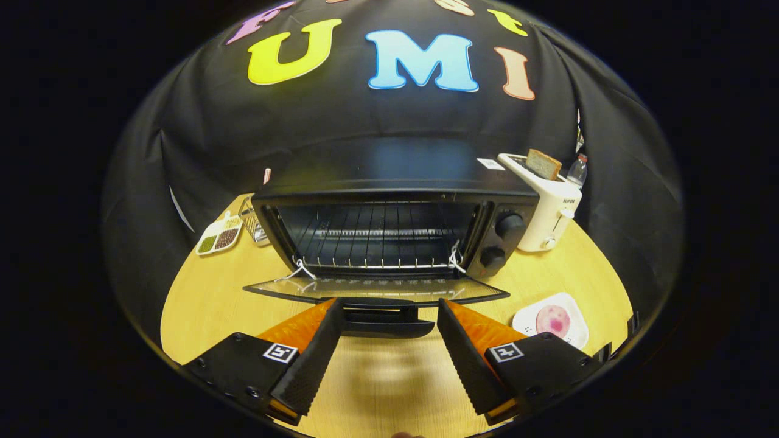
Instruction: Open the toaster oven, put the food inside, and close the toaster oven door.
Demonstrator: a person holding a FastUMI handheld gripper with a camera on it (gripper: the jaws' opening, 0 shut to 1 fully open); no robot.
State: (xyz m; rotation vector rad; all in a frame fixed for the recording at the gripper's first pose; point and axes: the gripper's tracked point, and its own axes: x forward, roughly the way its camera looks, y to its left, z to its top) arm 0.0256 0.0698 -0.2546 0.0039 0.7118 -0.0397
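Note:
The black toaster oven (389,225) stands on the wooden table with its glass door (377,290) folded down flat toward me. Its wire rack (377,240) is bare. The door's black handle (387,320) lies between my two fingertips, with a gap on each side. My gripper (387,313) is open around it and presses on nothing. The food, a pink round piece (553,318), rests on a white plate (576,338) to the right of the door, just past my right finger.
A white pop-up toaster (551,207) with a bread slice (543,164) stands right of the oven, a bottle (578,171) behind it. A divided dish of seeds (219,236) and a small clear container (251,220) sit left of the oven.

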